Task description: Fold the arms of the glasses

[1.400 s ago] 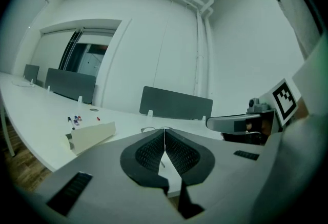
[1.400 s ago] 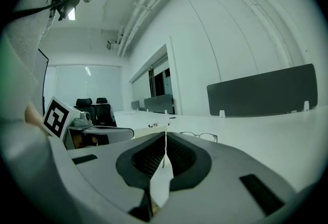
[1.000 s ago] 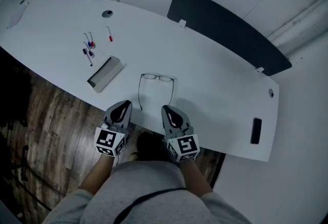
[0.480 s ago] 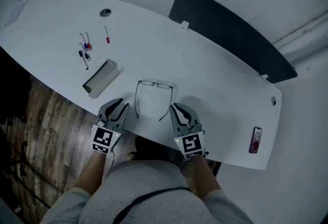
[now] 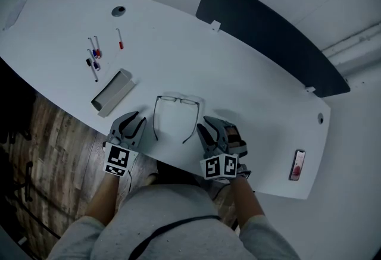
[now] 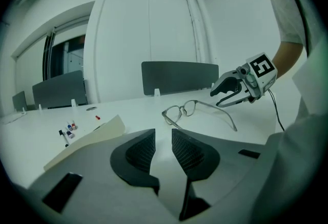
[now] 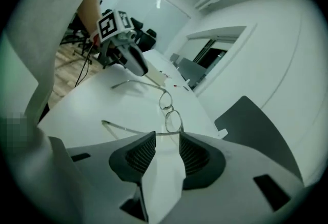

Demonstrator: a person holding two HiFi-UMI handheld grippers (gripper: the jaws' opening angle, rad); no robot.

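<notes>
1. The thin, dark-rimmed glasses (image 5: 177,100) lie on the white oval surface (image 5: 250,92) near its front edge. The lens front is at their 12 o'clock end, and both arms are unfolded and reach back toward 6 o'clock.
2. The left tool (image 5: 133,124) is at 9 o'clock of the glasses, just beside the left arm's tip. In the left gripper view its jaws are opening, and the left tool (image 6: 163,135) is released, with only bare surface between its ribbed pads (image 6: 141,150).
3. The right tool (image 5: 208,130) is at 3 o'clock of the glasses, close beside the right arm. Its jaws are opening too and it grasps nothing. In the right gripper view that arm runs just ahead of the tips of the right tool (image 7: 166,140).
4. A grey rectangular box (image 5: 112,93) lies at 10 o'clock of the glasses, with small markers (image 5: 92,58) further out the same way.
5. A dark phone (image 5: 297,164) lies well apart at 4 o'clock.
</notes>
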